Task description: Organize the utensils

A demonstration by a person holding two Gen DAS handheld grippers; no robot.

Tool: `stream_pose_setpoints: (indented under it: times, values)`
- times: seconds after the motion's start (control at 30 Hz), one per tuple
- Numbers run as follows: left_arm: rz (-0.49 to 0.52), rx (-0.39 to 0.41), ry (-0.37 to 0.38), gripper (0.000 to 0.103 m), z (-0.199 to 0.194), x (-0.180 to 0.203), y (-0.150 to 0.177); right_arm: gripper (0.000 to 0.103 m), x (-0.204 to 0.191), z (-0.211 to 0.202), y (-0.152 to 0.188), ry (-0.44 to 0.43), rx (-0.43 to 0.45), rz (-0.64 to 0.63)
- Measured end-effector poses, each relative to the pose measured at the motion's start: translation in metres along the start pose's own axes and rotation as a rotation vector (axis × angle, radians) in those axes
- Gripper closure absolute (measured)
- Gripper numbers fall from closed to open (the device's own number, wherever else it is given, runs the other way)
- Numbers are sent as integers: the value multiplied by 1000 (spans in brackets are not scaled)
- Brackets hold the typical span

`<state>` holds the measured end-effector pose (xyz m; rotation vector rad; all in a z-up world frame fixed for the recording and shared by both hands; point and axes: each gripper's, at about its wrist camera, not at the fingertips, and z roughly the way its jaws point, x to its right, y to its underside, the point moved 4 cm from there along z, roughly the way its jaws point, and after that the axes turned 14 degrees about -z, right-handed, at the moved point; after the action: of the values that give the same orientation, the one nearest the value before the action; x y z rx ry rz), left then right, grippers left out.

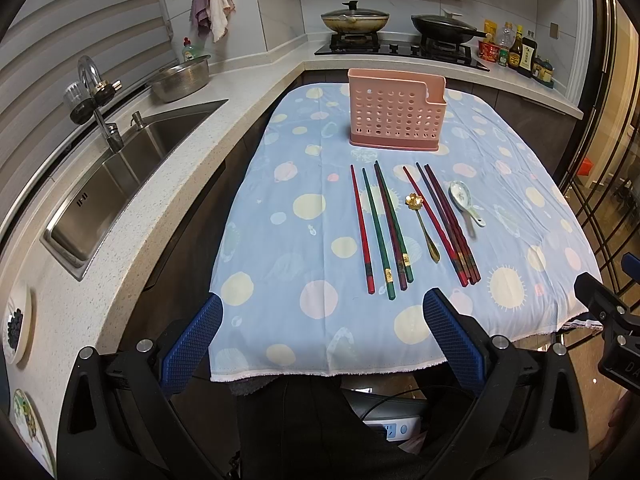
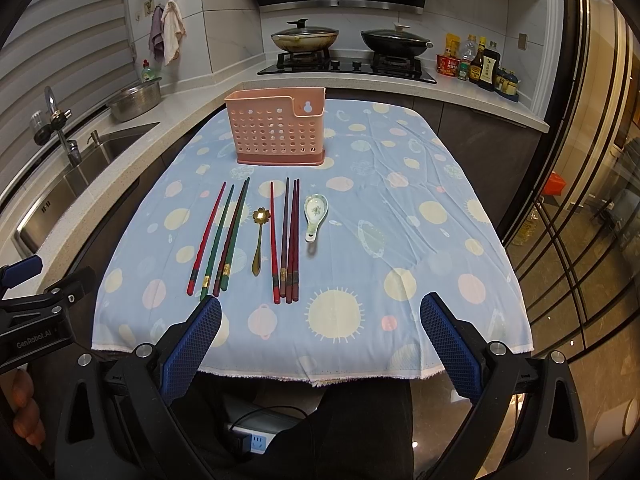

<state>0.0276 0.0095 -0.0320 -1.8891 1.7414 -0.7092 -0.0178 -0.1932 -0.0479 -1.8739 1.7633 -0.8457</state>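
My left gripper (image 1: 322, 320) jaws wide apart, nothing btwn them, blue pads hovering over near edge of the table w/ blue spotted cloth (image 1: 280, 248). Left wrist view: pink perforated holder (image 1: 396, 114) upright at far end of cloth; nearer me, well apart from holder, utensils lie flat in a row: left chopstick group (image 1: 380, 232) (red, green, dark), then gold spoon (image 1: 425, 226) w/ flower bowl, then right chopstick group (image 1: 446, 224) (red + dark ones bunched, touching), then white ceramic spoon (image 1: 464, 198) just beside them. Sink (image 1: 120, 176) on counter left, pans on stove behind. Right wrist view: my right gripper (image 2: 320, 318) jaws also wide apart, empty, over near cloth edge; left pad tip just beside butt ends of left chopstick group (image 2: 220, 236). Same row here: gold spoon (image 2: 259, 240), right chopstick group (image 2: 286, 240), ceramic spoon (image 2: 315, 210), holder (image 2: 276, 132) behind, upright. Part of my other gripper shows at frame's left edge.
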Motion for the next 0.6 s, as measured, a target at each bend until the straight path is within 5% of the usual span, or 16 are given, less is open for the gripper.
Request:
stream_pose_setpoints:
  times: [0.6]
  values:
    - [-30,-55,21,7,18,-1,-3,7,3,8,3,-2,-18,17]
